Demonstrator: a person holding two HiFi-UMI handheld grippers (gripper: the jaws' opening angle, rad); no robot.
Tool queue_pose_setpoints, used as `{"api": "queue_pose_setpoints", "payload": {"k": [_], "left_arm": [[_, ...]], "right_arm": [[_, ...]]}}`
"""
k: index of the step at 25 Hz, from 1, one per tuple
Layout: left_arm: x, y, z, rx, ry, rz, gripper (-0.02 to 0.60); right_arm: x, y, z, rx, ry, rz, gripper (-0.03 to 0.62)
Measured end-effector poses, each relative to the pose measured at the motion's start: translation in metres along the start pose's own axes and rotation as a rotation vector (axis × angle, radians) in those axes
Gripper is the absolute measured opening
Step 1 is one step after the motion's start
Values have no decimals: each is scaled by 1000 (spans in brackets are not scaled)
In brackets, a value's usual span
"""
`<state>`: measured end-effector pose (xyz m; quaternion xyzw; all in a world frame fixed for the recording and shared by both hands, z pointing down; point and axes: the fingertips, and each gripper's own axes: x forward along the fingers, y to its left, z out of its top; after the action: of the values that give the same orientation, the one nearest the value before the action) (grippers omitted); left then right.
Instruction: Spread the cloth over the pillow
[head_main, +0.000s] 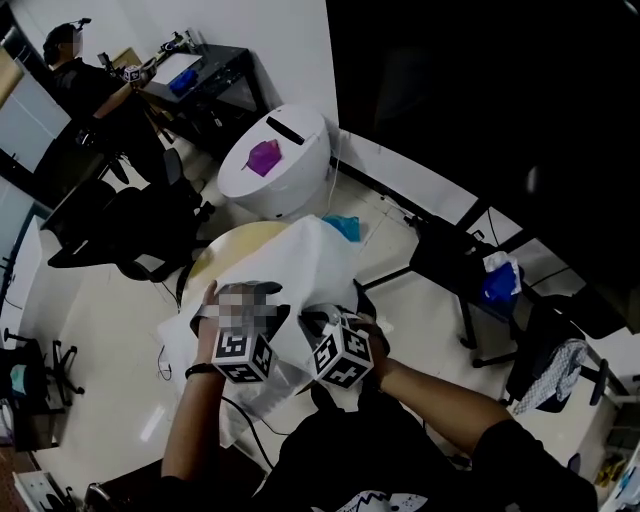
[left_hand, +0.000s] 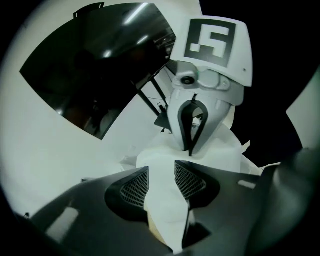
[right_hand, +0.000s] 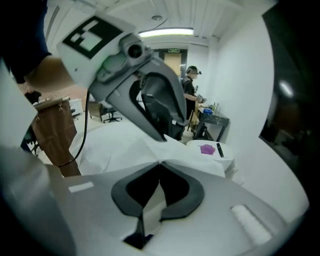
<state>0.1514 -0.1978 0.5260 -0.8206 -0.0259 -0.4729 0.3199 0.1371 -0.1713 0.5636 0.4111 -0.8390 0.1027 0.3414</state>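
White cloth (head_main: 312, 250) draped over pale yellow pillow (head_main: 232, 245), bunched up toward both grippers. Right gripper (right_hand: 159, 165) pinched tight on thin cloth fold. Left gripper (left_hand: 161, 175) wide, cloth standing loose between pads. Black-and-white square markers (head_main: 243, 355) on gripper cubes.

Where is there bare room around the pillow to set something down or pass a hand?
Bare floor lies left of the cloth, up to the black chairs, and another strip right of it, up to the black stand. Ahead is crowded: the white round unit and a blue item sit close at the cloth's far edge.
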Motion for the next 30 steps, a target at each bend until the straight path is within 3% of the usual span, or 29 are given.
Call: {"api": "queue_pose_setpoints", "payload": {"k": [5, 14, 23, 30], "left_arm": [[-15, 2, -30, -80, 34, 29, 150], [15, -12, -34, -149, 19, 26, 150], [55, -31, -40, -89, 65, -57, 150], [59, -38, -39, -70, 65, -76, 150]], "right_arm": [[41, 40, -1, -206, 64, 13, 11], [76, 55, -20, -352, 141, -25, 12], [60, 56, -13, -344, 108, -57, 30], [16, 46, -17, -229, 41, -45, 81]]}}
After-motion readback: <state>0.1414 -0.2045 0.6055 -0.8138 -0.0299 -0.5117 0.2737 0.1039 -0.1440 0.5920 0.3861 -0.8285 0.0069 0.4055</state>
